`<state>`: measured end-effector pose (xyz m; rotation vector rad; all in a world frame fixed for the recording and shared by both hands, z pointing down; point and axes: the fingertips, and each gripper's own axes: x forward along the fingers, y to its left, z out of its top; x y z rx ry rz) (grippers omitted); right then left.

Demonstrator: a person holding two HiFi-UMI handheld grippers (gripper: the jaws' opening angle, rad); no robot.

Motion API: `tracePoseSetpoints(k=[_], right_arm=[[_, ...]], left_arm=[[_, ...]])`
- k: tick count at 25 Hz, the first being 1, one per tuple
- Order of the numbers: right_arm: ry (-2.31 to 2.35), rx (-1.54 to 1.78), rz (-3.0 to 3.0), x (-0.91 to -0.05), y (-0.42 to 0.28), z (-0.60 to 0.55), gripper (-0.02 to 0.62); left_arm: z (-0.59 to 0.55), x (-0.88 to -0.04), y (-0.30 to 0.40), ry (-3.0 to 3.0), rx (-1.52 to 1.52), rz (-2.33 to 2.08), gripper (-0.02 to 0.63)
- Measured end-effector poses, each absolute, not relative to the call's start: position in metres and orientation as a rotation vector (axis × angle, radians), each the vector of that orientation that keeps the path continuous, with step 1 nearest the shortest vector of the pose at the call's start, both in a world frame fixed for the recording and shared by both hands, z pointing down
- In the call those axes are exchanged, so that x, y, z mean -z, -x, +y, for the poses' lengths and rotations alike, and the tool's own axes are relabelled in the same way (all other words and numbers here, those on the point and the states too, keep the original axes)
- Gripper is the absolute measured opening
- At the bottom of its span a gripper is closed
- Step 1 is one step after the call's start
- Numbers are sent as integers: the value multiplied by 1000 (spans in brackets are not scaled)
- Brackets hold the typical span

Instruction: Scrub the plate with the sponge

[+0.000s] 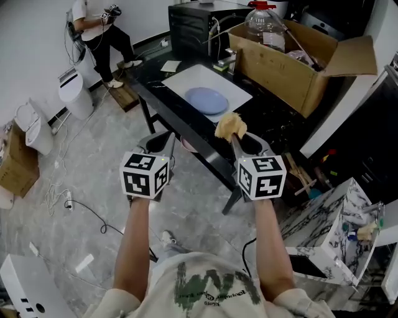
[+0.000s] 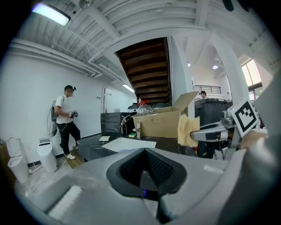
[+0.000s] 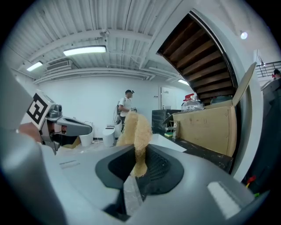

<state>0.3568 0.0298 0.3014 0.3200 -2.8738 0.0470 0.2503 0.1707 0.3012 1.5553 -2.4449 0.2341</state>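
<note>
Dark tabletop [image 1: 166, 107] ahead bears the blue plate [image 1: 206, 99] on a white mat [image 1: 219, 82], just beyond and slightly left of the right gripper [image 1: 236, 140] pinching the sponge [image 1: 229, 125]; the left gripper [image 1: 163, 144] is closed, empty.

Head view dim, grey, sharp. Gripper views brighter, round, bent at edges, black corners. Left gripper view: lamp [image 2: 50, 13] glows at 10 o'clock, window [image 2: 252, 74] glare at 2 o'clock.

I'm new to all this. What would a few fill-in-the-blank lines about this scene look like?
1. The right claw grips a yellow ____.
2. The blue plate lies on a ____ mat.
3. The left claw is shut and holds ____.
Missing words: sponge; white; nothing.
</note>
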Motion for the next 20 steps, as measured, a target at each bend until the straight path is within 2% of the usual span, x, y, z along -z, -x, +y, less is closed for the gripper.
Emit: tracePoseSetpoints(k=[12, 20], right_arm=[[-567, -124, -2808, -298, -268, 48, 63], [-675, -121, -2768, -301, -233, 65, 63]], left_arm=[[168, -304, -141, -1758, -275, -2282, 3], [172, -312, -100, -1866, -311, -2192, 3]])
